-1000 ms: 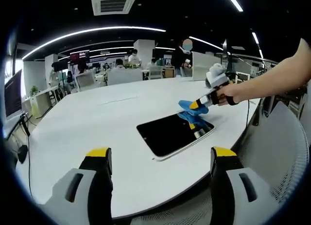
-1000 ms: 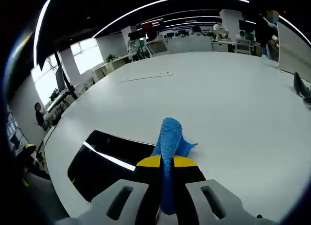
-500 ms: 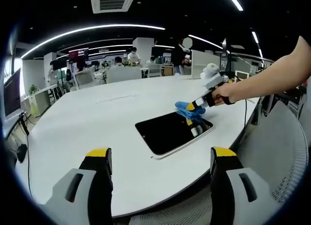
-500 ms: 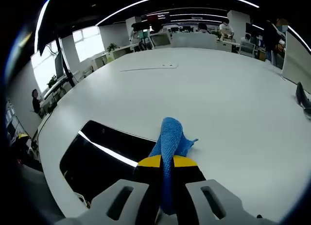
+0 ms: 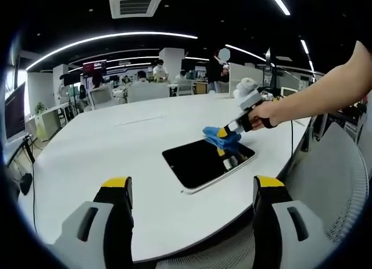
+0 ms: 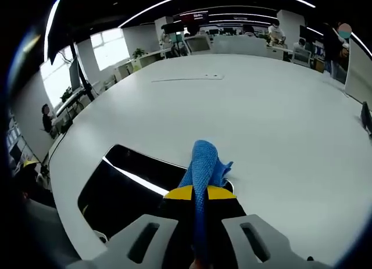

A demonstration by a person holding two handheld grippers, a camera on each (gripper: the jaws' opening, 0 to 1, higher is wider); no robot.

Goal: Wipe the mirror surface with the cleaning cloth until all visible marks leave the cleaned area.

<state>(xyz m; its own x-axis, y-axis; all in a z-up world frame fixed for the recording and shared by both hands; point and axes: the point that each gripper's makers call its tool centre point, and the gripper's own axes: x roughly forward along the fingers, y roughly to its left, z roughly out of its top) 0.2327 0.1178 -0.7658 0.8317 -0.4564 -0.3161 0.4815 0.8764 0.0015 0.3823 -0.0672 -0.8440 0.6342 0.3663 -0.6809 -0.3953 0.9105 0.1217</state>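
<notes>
White and wide, the bench is carrying the mirror, which is lying flat near the bench's curved front edge, with its dark glass facing up and a thin pale frame around it. In the right gripper view the mirror is reflecting a bright ceiling light as a slanted line.

A person's hand is holding the right gripper over the mirror's far corner. Its jaws are pressed together on the blue cleaning cloth, and the cloth is touching the glass there. In the right gripper view the right gripper is showing its yellow tips closed tight around the cleaning cloth, whose free end is lying across the mirror's edge, next to the bare bench.

The left gripper is hanging above the near edge of the bench, well apart from the mirror. Its jaws are standing wide apart and are holding nothing.
</notes>
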